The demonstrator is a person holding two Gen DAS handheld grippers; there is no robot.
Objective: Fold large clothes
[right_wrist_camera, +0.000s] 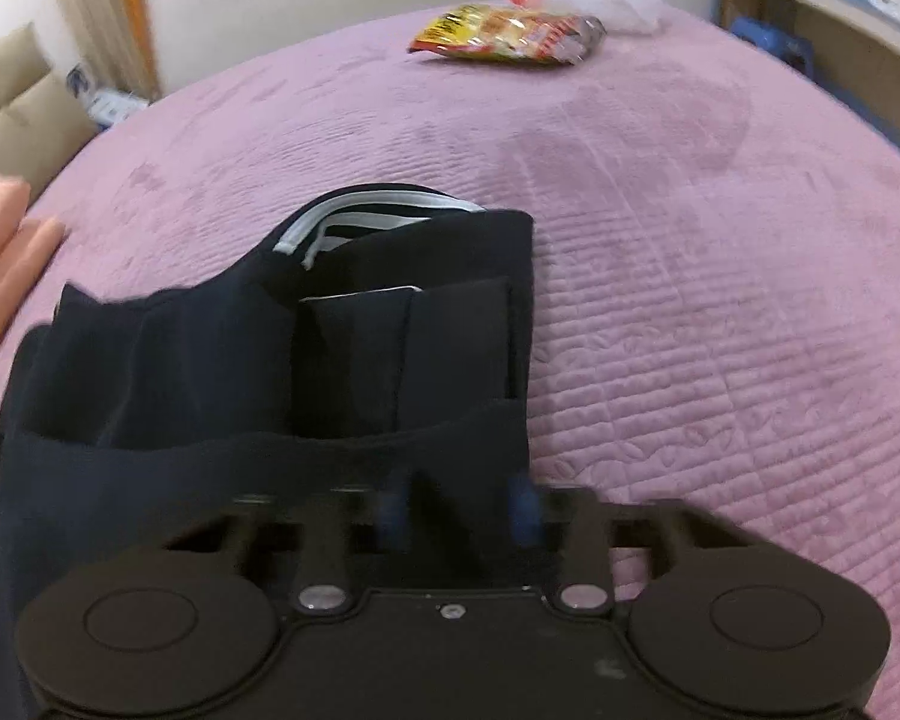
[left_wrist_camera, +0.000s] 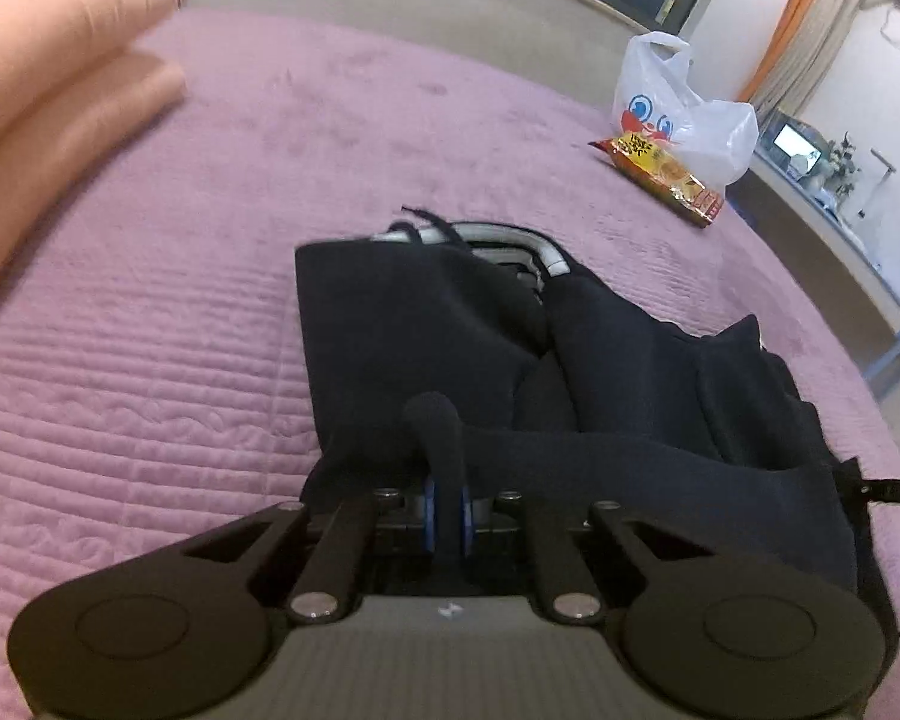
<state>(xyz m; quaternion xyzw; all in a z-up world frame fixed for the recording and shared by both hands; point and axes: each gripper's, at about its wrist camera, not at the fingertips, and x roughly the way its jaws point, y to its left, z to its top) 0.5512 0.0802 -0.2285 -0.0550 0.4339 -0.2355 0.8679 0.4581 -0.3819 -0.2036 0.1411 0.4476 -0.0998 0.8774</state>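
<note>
Left tool [left_wrist_camera: 447, 516] pinched tight on near hem of dark garment [left_wrist_camera: 510, 360]; right tool [right_wrist_camera: 457, 510] parted, fabric between pads, grip uncertain; garment lies dead ahead of both on pink bed cover [right_wrist_camera: 720, 300], long axis running away, striped collar [right_wrist_camera: 366, 210] farthest; snack packet [right_wrist_camera: 504, 33], plastic bag [left_wrist_camera: 684, 114] beyond.

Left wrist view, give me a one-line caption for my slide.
Left gripper pinching a fold of dark garment on a pink quilt, snack packet beyond.
</note>
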